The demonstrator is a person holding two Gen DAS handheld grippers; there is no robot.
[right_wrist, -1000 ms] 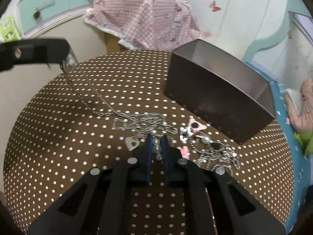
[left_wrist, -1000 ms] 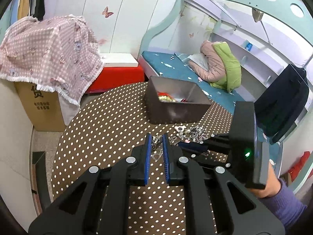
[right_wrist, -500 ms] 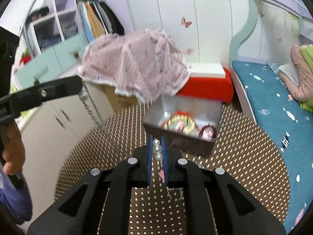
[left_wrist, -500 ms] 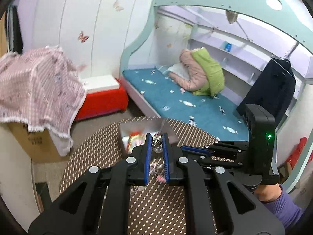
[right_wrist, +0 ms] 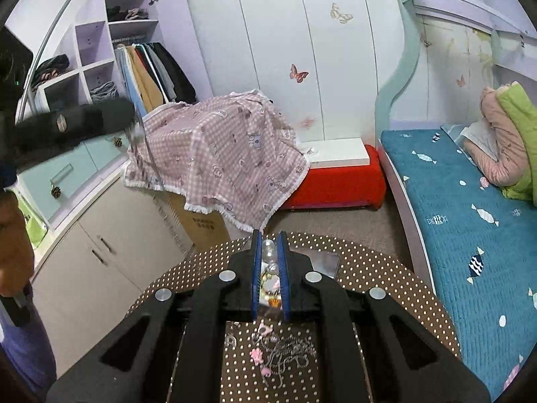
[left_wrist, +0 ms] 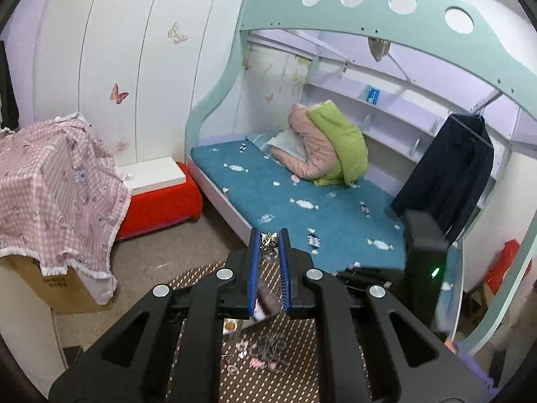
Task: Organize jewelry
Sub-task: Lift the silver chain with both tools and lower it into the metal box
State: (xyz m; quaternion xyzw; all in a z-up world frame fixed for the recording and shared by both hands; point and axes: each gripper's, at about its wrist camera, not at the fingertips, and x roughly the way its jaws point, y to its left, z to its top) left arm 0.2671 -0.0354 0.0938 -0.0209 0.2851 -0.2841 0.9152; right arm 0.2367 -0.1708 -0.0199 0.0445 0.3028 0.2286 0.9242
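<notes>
My left gripper (left_wrist: 268, 238) is shut on a silver chain necklace (left_wrist: 267, 240) and holds it high above the round polka-dot table (left_wrist: 268, 379). My right gripper (right_wrist: 269, 245) is shut on a pearl bead strand (right_wrist: 268, 250), also raised above the table (right_wrist: 386, 278). A pile of loose jewelry (right_wrist: 285, 349) with pink charms lies on the table below; it also shows in the left wrist view (left_wrist: 265, 349). The brown box (right_wrist: 322, 260) is mostly hidden behind my right gripper. The left gripper (right_wrist: 131, 117) shows blurred in the right wrist view, chain (right_wrist: 151, 158) hanging from it.
A carton under a pink checked cloth (right_wrist: 221, 164) stands past the table. A red bench (right_wrist: 335, 181) and a bed with a teal cover (right_wrist: 470, 221) lie beyond. White cabinets (right_wrist: 100, 241) stand at the left. The right gripper body (left_wrist: 423, 252) shows at right.
Both grippers have risen well above the table with their jewelry, and both views have tilted up toward the room. The box has dropped out of sight behind the grippers.
</notes>
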